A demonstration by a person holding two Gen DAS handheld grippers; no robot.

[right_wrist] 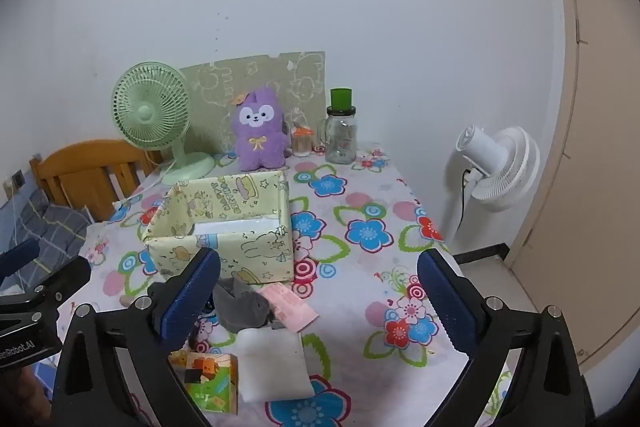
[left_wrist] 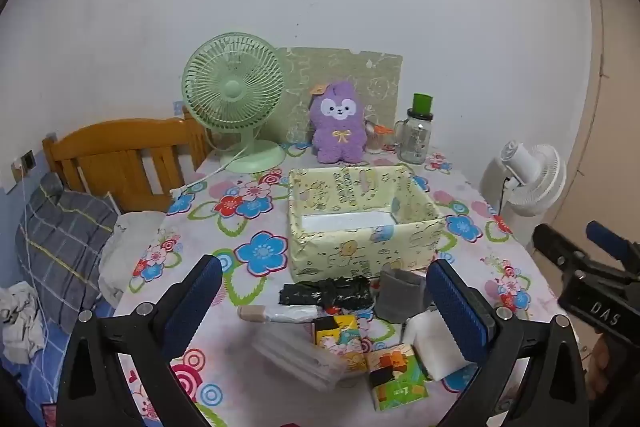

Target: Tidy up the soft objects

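Note:
A pile of small soft items lies on the flowered tablecloth in front of an open yellow cartoon-print box (left_wrist: 360,227) (right_wrist: 224,235): a black cloth (left_wrist: 326,291), a grey cloth (left_wrist: 398,293) (right_wrist: 242,307), a white pad (left_wrist: 434,343) (right_wrist: 272,363), two printed tissue packs (left_wrist: 340,339) (right_wrist: 212,379), a clear plastic packet (left_wrist: 296,355) and a pink packet (right_wrist: 288,307). My left gripper (left_wrist: 328,307) hovers open above the pile with nothing in it. Over the table's right half my right gripper (right_wrist: 320,303) is also open and holds nothing. A purple plush (left_wrist: 338,123) (right_wrist: 260,131) stands behind the box.
At the back of the table stand a green desk fan (left_wrist: 234,99), a glass jar with a green lid (left_wrist: 416,139) and a patterned board against the wall. A white floor fan (right_wrist: 496,167) stands to the right, a wooden bed headboard (left_wrist: 120,155) and a pillow to the left.

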